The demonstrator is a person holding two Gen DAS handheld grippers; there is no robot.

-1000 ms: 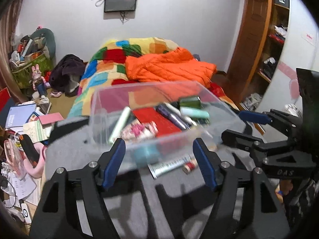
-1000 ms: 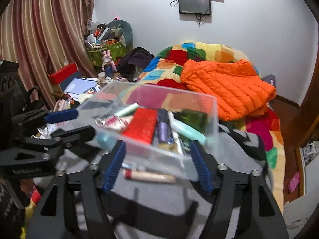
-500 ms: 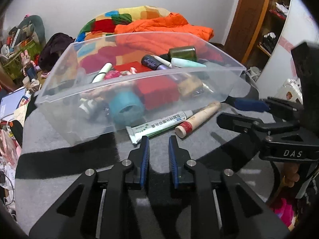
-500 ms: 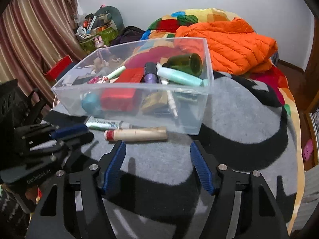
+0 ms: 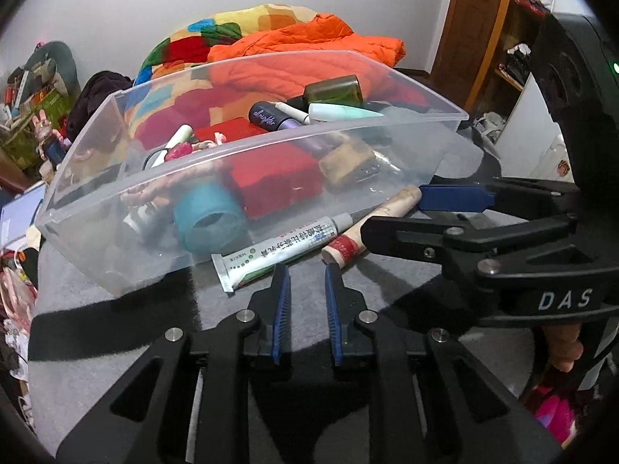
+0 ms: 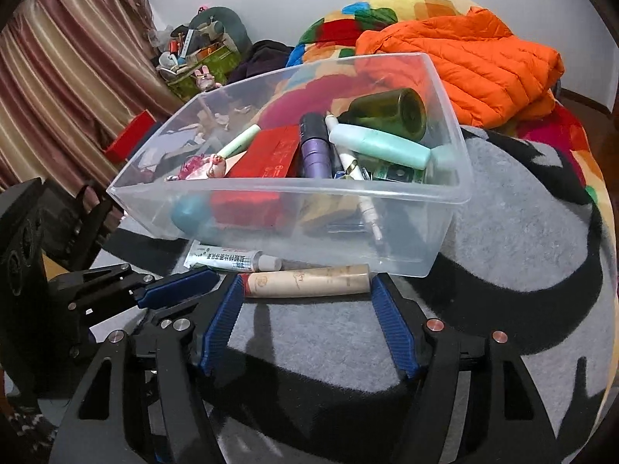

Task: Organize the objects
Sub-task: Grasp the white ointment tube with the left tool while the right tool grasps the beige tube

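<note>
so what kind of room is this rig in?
Most likely a lived-in bedroom. A bed with a multicoloured patchwork quilt and an orange puffer jacket lies behind the clear plastic bin, striped curtains hang on one side, and a wooden shelf unit stands by the wall.

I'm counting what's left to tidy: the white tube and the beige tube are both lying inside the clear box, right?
No. The white tube and the beige tube lie outside the clear box, on the grey blanket against its front wall. The right wrist view shows it.
</note>
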